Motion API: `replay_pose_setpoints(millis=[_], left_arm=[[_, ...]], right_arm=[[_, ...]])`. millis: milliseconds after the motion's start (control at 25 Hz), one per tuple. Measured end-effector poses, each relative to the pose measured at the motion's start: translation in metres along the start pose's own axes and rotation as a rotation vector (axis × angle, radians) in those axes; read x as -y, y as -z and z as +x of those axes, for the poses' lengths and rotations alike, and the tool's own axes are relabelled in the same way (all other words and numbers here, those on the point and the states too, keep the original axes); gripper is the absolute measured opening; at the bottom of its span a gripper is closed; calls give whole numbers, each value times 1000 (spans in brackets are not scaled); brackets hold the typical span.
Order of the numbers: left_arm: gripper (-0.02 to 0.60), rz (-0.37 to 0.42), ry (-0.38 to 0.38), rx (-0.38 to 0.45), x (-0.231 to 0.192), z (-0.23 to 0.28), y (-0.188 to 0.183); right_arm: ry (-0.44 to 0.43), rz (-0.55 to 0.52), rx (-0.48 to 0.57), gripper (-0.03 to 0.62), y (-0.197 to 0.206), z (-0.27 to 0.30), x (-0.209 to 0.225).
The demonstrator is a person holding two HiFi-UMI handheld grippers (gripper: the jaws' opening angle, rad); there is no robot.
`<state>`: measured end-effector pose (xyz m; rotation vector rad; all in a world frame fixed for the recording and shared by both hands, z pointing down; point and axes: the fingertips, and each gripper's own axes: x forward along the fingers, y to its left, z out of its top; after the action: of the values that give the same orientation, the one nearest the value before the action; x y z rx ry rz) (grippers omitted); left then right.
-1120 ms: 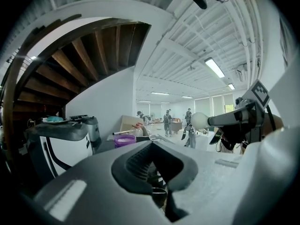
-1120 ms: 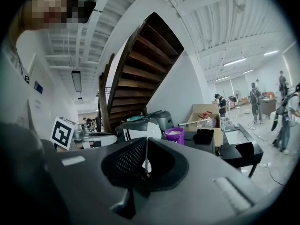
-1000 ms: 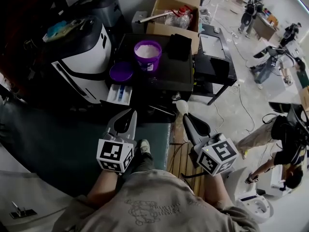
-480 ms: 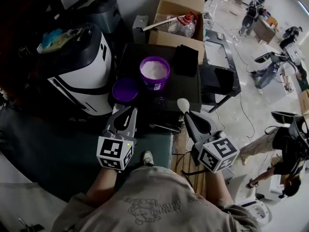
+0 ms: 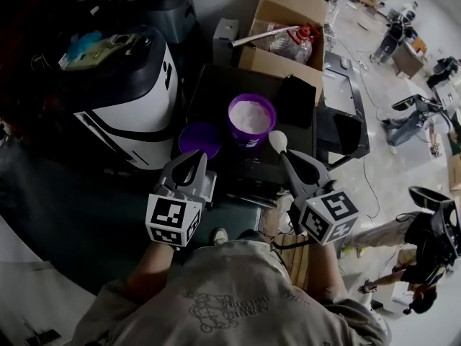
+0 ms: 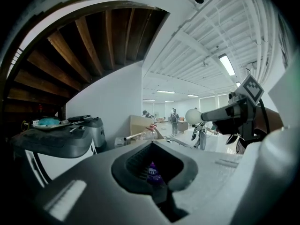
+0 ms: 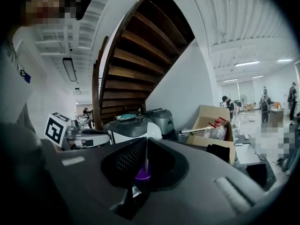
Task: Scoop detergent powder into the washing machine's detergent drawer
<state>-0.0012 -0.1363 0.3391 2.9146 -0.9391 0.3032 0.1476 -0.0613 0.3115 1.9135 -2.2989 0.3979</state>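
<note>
Closing on the powder tub (image 5: pixel 251 117): the scoop (image 5: pixel 277 141) now hangs just beside its rim at 4 o'clock, nearer than a second ago, so dipping appears to be the next step. The right tongs (image 5: pixel 287 157) are clamped shut on the scoop's handle. The left tongs (image 5: pixel 194 158) are closed and empty (the purple lid (image 5: pixel 199 139) lies at the tub's 8 o'clock). The tub stands on the dark bench (image 5: pixel 216 92).

On the purple tub (image 5: pixel 250 134), the label (image 5: pixel 247 143) looks too small to read.
</note>
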Motion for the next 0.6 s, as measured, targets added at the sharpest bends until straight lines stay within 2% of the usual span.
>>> replay_pose_setpoints(millis=[240, 600], left_arm=[[0, -19, -20, -47, -14, 16, 16], [0, -40, -103, -72, -26, 48, 17]], right_arm=[[-26, 43, -21, 35, 1, 28, 14], [-93, 7, -81, 35, 1, 67, 53]])
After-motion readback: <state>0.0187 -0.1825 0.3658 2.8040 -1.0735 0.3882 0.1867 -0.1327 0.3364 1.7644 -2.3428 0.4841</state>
